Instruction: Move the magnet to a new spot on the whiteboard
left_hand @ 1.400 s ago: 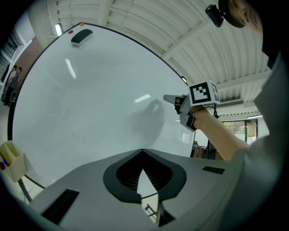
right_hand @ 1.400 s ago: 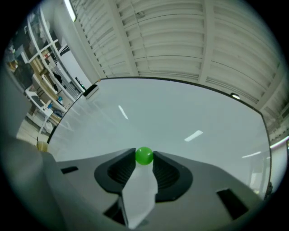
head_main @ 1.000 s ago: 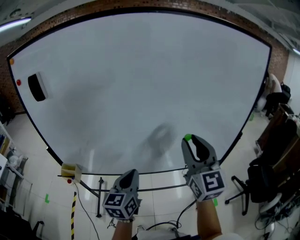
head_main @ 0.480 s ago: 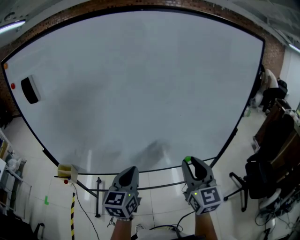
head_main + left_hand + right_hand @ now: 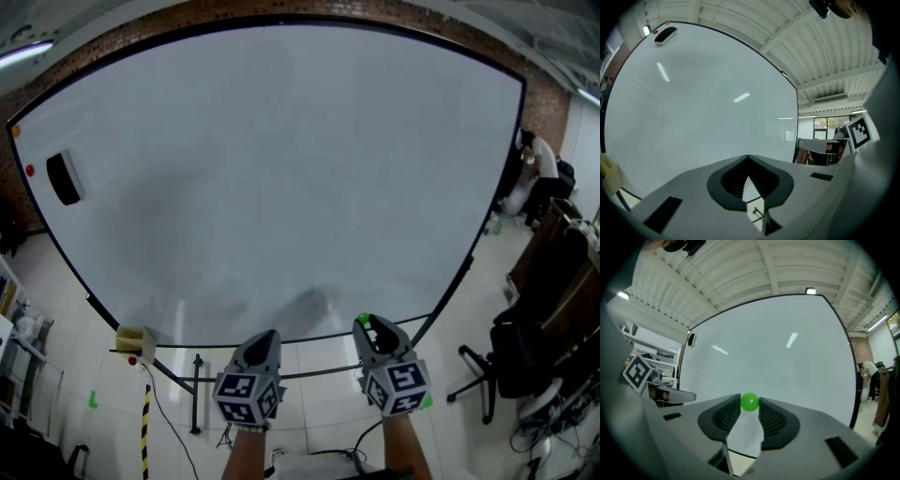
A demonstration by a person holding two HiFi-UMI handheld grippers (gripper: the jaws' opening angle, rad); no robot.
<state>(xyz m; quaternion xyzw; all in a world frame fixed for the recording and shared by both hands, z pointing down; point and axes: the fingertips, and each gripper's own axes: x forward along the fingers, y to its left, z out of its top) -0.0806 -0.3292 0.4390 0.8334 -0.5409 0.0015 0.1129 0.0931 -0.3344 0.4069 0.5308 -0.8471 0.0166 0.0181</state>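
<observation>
Right gripper view: the right gripper (image 5: 750, 408) pinched the green magnet (image 5: 750, 402) at its jaw tips, apparently off the whiteboard (image 5: 787, 362) facing it ahead; the left gripper (image 5: 748, 158) sat closed, empty, alongside.

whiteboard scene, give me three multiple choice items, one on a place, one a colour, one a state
1. Where on the whiteboard is the black eraser, in the head view?
A) upper left B) centre C) lower right
2. What colour is the magnet in the right claw?
A) red B) green C) blue
3. How is the left claw?
A) wide open B) shut, empty C) shut on a marker

1 A: it sits by the board's upper left edge.
2 B: a green ball shows between the tips.
3 B: its tips meet with nothing between.
</observation>
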